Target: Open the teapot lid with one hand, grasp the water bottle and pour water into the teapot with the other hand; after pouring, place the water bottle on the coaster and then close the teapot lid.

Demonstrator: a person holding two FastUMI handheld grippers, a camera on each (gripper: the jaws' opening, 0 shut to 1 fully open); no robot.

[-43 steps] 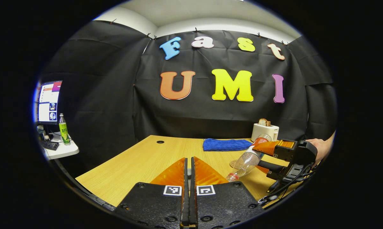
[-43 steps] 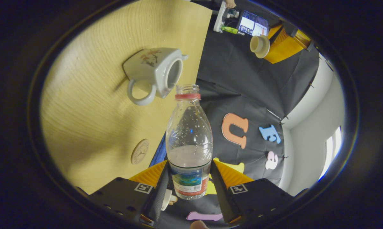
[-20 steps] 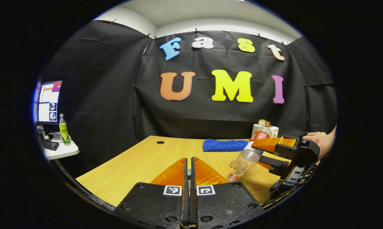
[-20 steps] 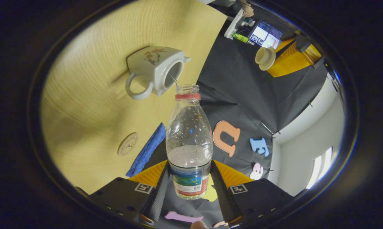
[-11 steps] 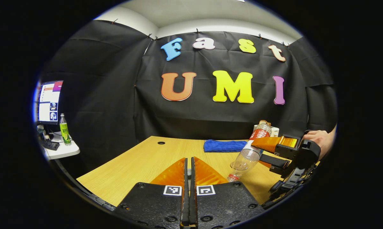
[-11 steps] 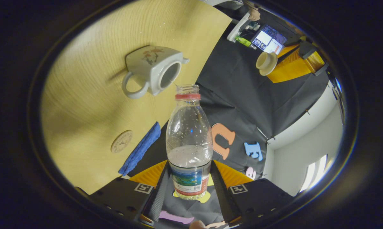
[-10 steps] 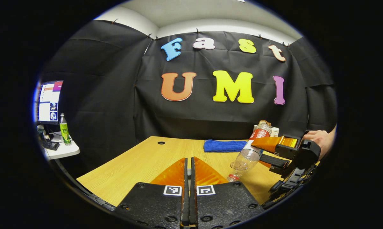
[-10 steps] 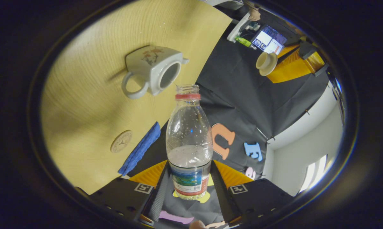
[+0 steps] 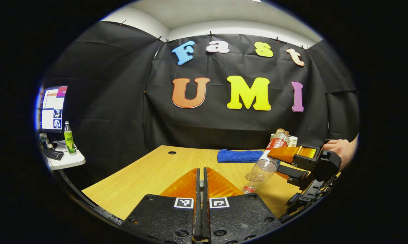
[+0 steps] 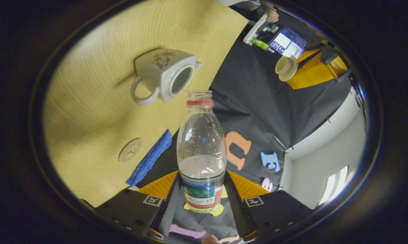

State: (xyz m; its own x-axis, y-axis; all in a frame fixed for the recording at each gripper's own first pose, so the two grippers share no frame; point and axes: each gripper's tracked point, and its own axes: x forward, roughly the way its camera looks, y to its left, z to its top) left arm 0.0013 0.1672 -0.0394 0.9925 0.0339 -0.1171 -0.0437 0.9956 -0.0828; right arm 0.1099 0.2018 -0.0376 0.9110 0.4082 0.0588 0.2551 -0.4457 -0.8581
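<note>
My right gripper [image 10: 202,191] is shut on the clear water bottle [image 10: 201,149] at its label, and the uncapped, red-ringed mouth points toward the white teapot [image 10: 163,76]. The teapot stands on the wooden table [image 10: 98,112] without its lid, its opening facing the bottle's mouth. In the left gripper view the bottle [image 9: 262,167] leans mouth-down to the left in the right gripper [image 9: 275,162]. My left gripper [image 9: 199,178] is shut; the right gripper view shows it [image 10: 293,69] off the table holding the teapot lid [image 10: 286,67]. The round coaster [image 10: 130,149] lies bare near the blue cloth.
A folded blue cloth [image 9: 238,155] lies at the table's back, with a white toaster [image 9: 293,139] behind the bottle. A person's hand [image 9: 341,149] holds the right gripper. Left of the table, a side desk carries a monitor [image 9: 51,108] and a green bottle [image 9: 67,137].
The right gripper has tipped the bottle steeper over two seconds, its base rising. A thin stream toward the teapot showed a second ago. The left gripper has stayed put.
</note>
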